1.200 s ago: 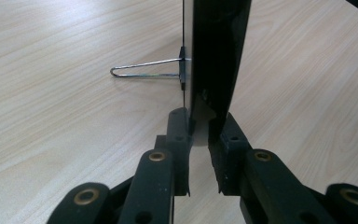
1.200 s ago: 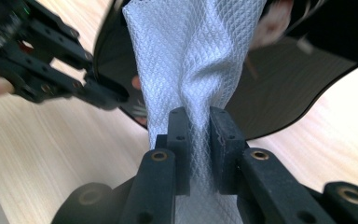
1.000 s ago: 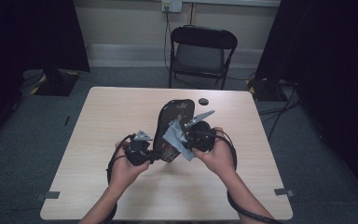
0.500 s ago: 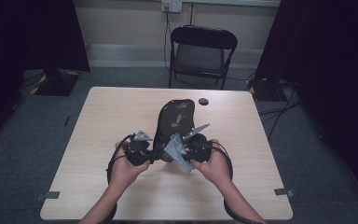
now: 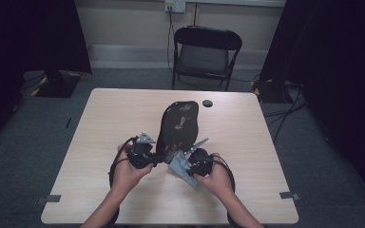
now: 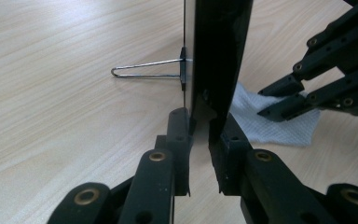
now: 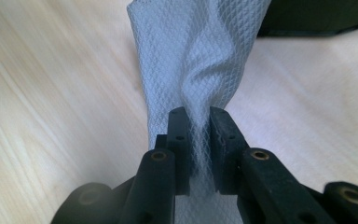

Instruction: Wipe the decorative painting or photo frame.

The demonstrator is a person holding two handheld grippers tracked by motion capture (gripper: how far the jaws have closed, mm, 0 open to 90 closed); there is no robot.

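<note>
A glossy black oval panel (image 5: 178, 126) with a wire stand (image 6: 144, 70) on its back stands on edge on the table. My left gripper (image 6: 200, 135) is shut on its lower edge, one pad on each face. My right gripper (image 7: 199, 126) is shut on a white waffle-textured cloth (image 7: 196, 56), bunched between the pads. In the left gripper view the cloth (image 6: 279, 123) lies on the wood just right of the panel, with the right gripper (image 6: 279, 98) over it. In the high view the left gripper (image 5: 156, 159) and right gripper (image 5: 175, 160) meet at the panel's near end.
The light wooden table (image 5: 100, 142) has a small black round object (image 5: 207, 103) near its far edge. A black folding chair (image 5: 206, 50) stands behind the table. Dark curtains hang on both sides.
My right hand has come down toward the table with the cloth, near the panel's lower end. The left hand and the panel have stayed in place.
</note>
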